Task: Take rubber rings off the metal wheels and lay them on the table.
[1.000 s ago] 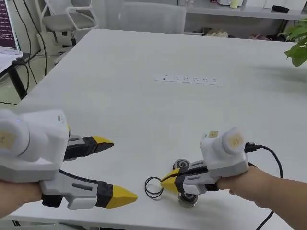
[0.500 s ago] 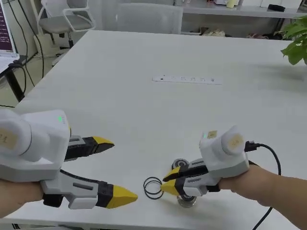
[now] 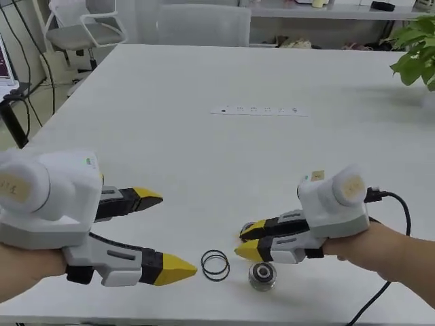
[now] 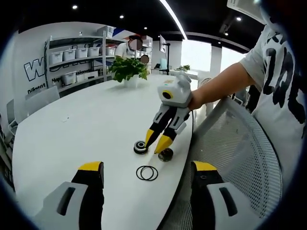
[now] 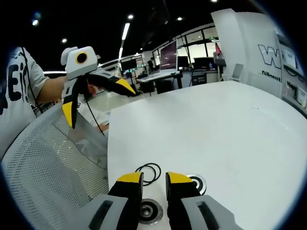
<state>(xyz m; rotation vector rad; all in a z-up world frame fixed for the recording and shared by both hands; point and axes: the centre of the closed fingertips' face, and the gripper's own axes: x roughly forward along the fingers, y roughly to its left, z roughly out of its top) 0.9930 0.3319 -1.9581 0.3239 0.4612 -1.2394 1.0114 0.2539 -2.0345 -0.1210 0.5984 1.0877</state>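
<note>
Two black rubber rings (image 3: 215, 265) lie flat and overlapping on the white table (image 3: 224, 163), close to its front edge. A metal wheel (image 3: 262, 275) stands just right of them. My right gripper (image 3: 245, 242) hovers above that wheel, narrowly open and holding nothing. My left gripper (image 3: 166, 233) is wide open left of the rings. The left gripper view shows the rings (image 4: 147, 173), two wheels (image 4: 140, 146) (image 4: 165, 154) and the right gripper (image 4: 156, 143) over them. In the right gripper view the rings (image 5: 148, 172) lie ahead of the right gripper (image 5: 154, 178), with a wheel (image 5: 196, 182) on one side and another wheel (image 5: 150, 211) below.
A white power strip (image 3: 259, 110) lies at mid-table. A potted plant (image 3: 414, 58) stands at the far right edge, and chairs (image 3: 85, 27) beyond the table's far left. A mesh chair back (image 4: 230, 158) is right at the table's front edge.
My right gripper has lifted and drawn back to the right, off the wheel and rings. The rings now lie free on the table. The left gripper has held still.
</note>
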